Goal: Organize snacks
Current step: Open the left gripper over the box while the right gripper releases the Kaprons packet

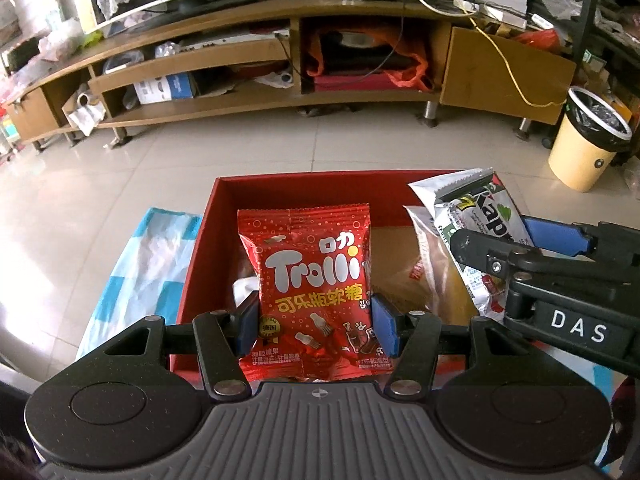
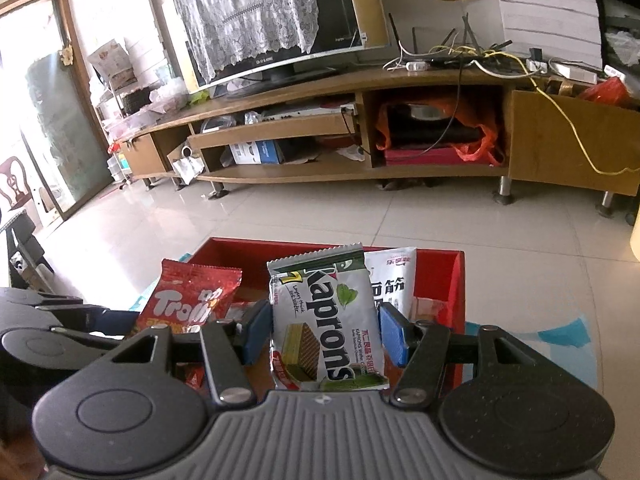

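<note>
My left gripper [image 1: 316, 322] is shut on a red Trolli gummy bag [image 1: 310, 280], held upright over the red box [image 1: 204, 248]. Its blue pads press the bag's two edges. My right gripper [image 2: 324, 334] is shut on a silver-green Kaprons wafer pack [image 2: 326, 320], also above the red box [image 2: 452, 280]. In the left wrist view the right gripper [image 1: 560, 256] comes in from the right with the Kaprons pack [image 1: 480, 216]. The Trolli bag [image 2: 188, 304] shows at left in the right wrist view. A white snack pack [image 2: 394, 280] stands in the box behind the Kaprons.
A clear-wrapped pastry pack [image 1: 436, 264] leans inside the box on its brown bottom. The box rests on a blue-and-white checked cloth [image 1: 140, 264]. Beyond lie tiled floor, a long wooden TV stand [image 1: 280, 56] and a yellow waste bin [image 1: 584, 140] at right.
</note>
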Action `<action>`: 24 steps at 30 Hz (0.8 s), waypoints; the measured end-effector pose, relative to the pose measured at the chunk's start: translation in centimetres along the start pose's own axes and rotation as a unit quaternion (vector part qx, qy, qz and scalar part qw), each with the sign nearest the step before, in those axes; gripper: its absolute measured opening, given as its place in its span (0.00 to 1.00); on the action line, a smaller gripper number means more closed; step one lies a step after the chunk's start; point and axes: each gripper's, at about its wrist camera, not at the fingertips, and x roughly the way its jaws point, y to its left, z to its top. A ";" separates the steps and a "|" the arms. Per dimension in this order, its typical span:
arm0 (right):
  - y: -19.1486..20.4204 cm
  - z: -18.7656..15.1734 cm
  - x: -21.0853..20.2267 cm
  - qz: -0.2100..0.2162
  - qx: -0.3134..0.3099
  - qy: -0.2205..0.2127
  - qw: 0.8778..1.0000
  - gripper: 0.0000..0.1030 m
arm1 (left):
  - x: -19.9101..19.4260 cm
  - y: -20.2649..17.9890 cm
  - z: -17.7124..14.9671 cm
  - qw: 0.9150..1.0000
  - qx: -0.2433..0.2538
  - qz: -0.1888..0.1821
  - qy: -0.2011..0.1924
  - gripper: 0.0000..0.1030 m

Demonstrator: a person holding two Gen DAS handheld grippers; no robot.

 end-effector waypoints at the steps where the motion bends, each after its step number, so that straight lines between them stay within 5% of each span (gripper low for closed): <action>1: -0.1 0.1 0.4 0.000 0.001 0.002 1.000 0.55 | 0.2 0.0 0.1 1.000 0.002 0.002 -0.002 0.62; 8: -0.5 0.7 1.7 -0.007 0.008 0.003 1.000 0.55 | 1.4 0.2 0.8 1.000 0.001 -0.005 -0.001 0.63; 17: -0.8 1.0 1.0 0.005 0.034 -0.003 0.999 0.56 | 0.8 0.4 1.2 1.000 -0.007 -0.013 -0.008 0.79; 24: -0.8 1.3 -0.1 0.024 0.047 -0.016 0.998 0.58 | -0.7 1.2 1.4 1.000 -0.023 -0.009 -0.017 0.82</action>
